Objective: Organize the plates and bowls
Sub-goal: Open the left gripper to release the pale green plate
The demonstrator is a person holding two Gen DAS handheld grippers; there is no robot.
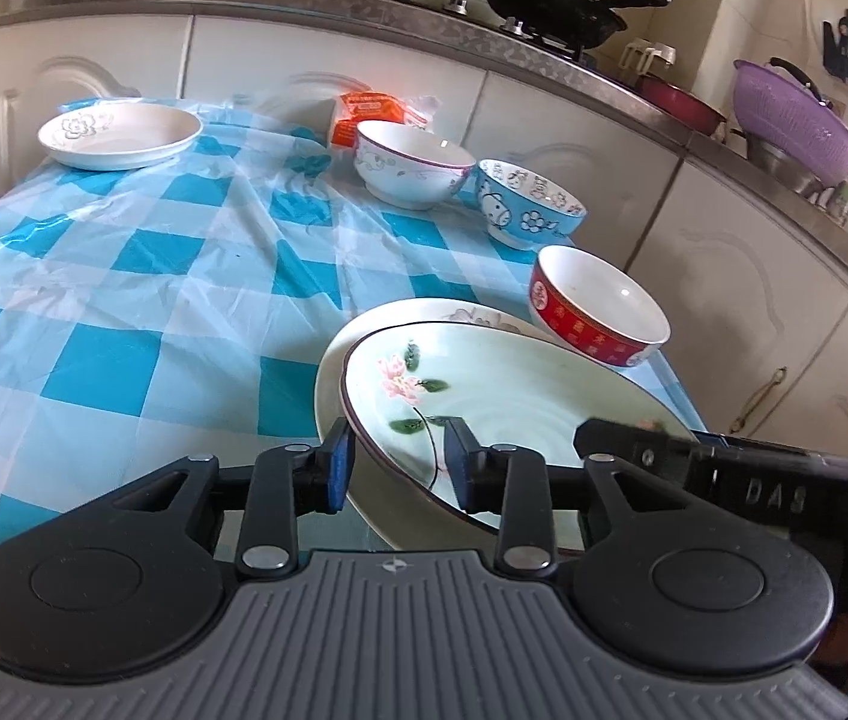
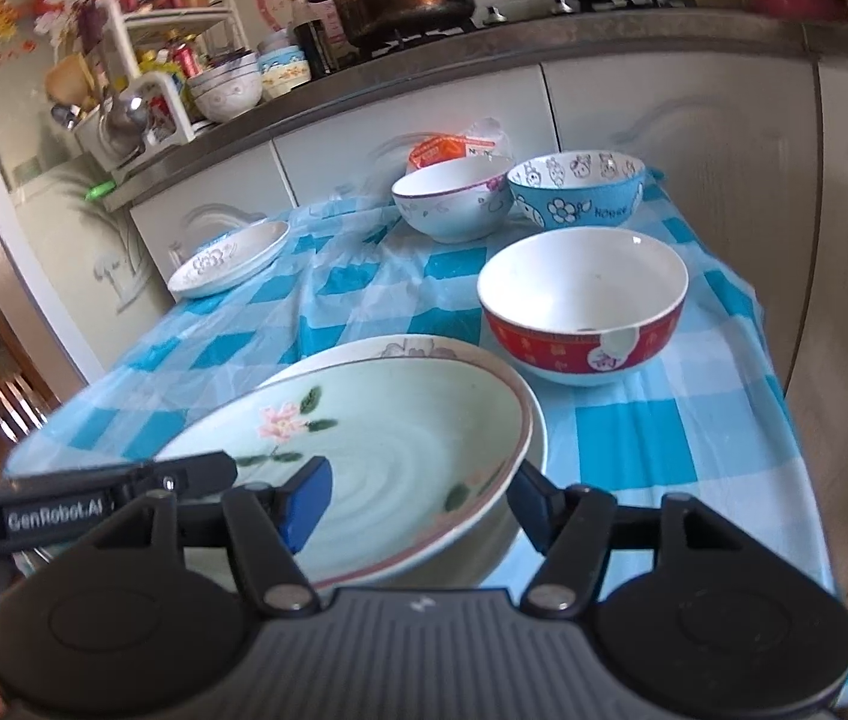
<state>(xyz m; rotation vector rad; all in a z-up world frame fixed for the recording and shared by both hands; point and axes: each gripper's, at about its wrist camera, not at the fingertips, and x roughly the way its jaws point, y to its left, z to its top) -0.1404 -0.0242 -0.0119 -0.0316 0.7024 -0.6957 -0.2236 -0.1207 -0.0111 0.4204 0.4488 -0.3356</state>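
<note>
The pale green ceramic plate with a pink flower [image 1: 520, 396] sits on a white plate [image 1: 333, 372] at the near edge of the blue-checked tabletop [image 1: 123, 300]. The left tool [image 1: 401, 465] and right tool [image 2: 417, 495] each straddle its rim, jaws apart, pads not pressing. A red bowl [image 2: 583, 312] stands just beyond.

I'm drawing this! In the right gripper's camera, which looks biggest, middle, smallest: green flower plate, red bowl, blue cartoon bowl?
1. Green flower plate
2. Red bowl
3. Blue cartoon bowl
The plate is nearest the camera, so it looks extra big; the two bowls may really be alike.
</note>
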